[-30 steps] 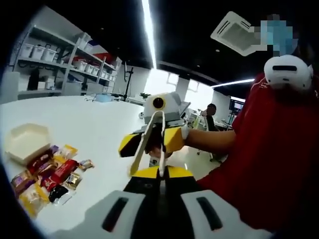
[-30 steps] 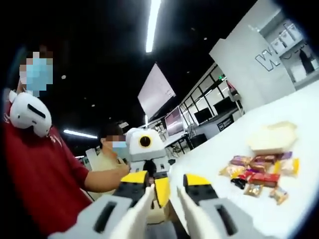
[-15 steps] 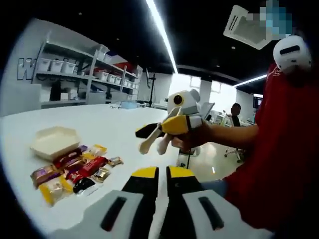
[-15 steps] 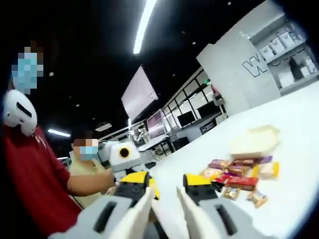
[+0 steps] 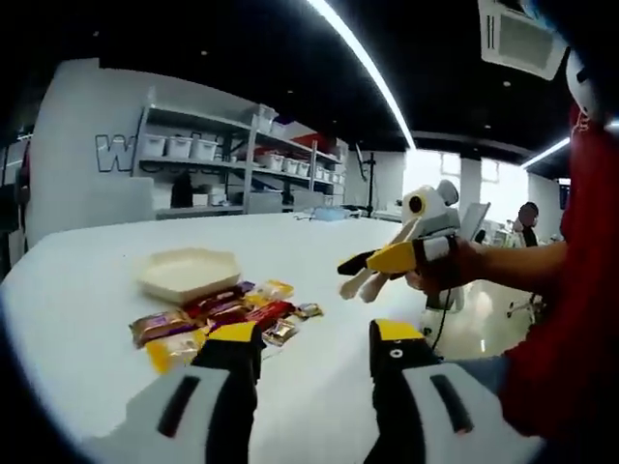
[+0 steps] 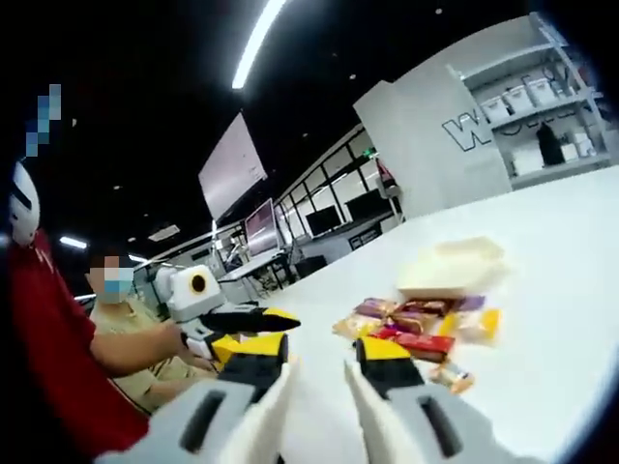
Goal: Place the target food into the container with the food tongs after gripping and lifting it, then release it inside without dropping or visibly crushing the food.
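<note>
Wrapped snacks point(image 5: 224, 315) lie in a heap on the white table point(image 5: 87, 280), next to a shallow cream container point(image 5: 189, 274). My left gripper point(image 5: 311, 338) hangs open above the table's near edge, jaws wide apart and empty. A hand holds my right gripper point(image 5: 372, 263) off to the right, shut on cream food tongs point(image 5: 360, 285) that point down toward the snacks. In the right gripper view the tongs point(image 6: 274, 406) run up between the jaws of my right gripper point(image 6: 317, 350). The snacks point(image 6: 416, 324) and the container point(image 6: 453, 266) lie ahead, and my left gripper point(image 6: 266, 331) is at the left.
Shelving with white bins point(image 5: 232, 159) stands behind the table. A person in a red top point(image 5: 571, 319) holds both grippers. A second person point(image 6: 116, 329) sits beyond the table's left end, with desks and monitors point(image 6: 319, 222) behind.
My left gripper's jaws were together half a second ago and now stand wide apart. The two grippers have drawn apart, and both views have swung toward the snacks.
</note>
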Tool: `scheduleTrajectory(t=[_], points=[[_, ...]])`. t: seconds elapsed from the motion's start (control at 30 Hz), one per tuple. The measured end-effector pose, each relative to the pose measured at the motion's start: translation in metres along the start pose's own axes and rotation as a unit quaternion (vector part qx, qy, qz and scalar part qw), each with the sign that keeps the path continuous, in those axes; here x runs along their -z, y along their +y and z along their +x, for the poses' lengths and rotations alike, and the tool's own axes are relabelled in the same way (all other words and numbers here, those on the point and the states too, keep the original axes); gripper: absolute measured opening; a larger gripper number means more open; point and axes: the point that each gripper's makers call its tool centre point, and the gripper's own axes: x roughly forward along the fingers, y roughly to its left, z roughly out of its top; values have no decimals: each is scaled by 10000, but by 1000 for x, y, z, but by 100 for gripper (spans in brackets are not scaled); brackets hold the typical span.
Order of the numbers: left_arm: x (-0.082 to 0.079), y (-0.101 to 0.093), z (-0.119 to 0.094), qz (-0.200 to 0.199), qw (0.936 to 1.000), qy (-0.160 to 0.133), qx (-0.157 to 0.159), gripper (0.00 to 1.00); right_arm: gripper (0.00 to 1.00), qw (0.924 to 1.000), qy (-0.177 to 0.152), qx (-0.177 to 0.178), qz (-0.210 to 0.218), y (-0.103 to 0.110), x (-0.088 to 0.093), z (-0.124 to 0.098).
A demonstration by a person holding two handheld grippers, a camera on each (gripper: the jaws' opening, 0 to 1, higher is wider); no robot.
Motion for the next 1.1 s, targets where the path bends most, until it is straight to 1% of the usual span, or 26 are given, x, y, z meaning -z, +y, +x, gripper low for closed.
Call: scheduleTrajectory(t=[0.07, 0.1, 0.13, 0.2, 0.27, 0.3, 0.37, 0.43, 0.53, 0.6, 0.7, 0.77, 0.83, 0.9, 0.93, 1.1], points=[[7, 10, -2, 148, 9994, 184, -269, 53, 22, 9999, 5, 71, -71, -3, 0, 0], [9, 12, -2, 166, 9990, 237, -337, 58, 23, 9999, 12, 127, -98, -6, 1, 0], [9, 13, -2, 148, 9990, 198, -376, 60, 23, 9997, 37, 198, -116, -9, 1, 0], [15, 18, -5, 212, 9978, 354, -513, 62, 23, 9994, 52, 329, -125, -16, 2, 0], [19, 20, -6, 276, 9968, 445, -600, 64, 23, 9991, 37, 405, -106, -21, 1, -1], [19, 20, -6, 250, 9969, 433, -602, 67, 23, 9991, 33, 422, -99, -23, 1, -1], [21, 23, -7, 189, 9964, 431, -702, 71, 23, 9989, 17, 459, -104, -25, 0, -2], [23, 26, -9, 171, 9957, 444, -799, 73, 23, 9985, 14, 529, -145, -28, -1, -2], [26, 30, -12, 41, 9953, 461, -854, 72, 23, 9973, 58, 706, -193, -38, -1, -2], [26, 31, -14, 17, 9953, 418, -876, 72, 23, 9967, 81, 779, -201, -42, 0, -2], [27, 33, -17, -51, 9948, 462, -908, 71, 23, 9951, 58, 951, -252, -50, -2, -3], [26, 35, -19, -84, 9948, 406, -933, 70, 23, 9940, 64, 1053, -302, -56, -2, -4], [25, 38, -22, -136, 9940, 353, -1025, 68, 23, 9903, 109, 1316, -444, -69, -3, -6], [25, 41, -24, -75, 9929, 369, -1125, 68, 23, 9875, 201, 1443, -595, -76, 0, -6], [25, 43, -25, -71, 9922, 388, -1179, 68, 23, 9874, 213, 1449, -603, -77, 0, -6], [28, 45, -27, -74, 9913, 419, -1249, 69, 23, 9872, 202, 1471, -577, -82, 0, -6]])
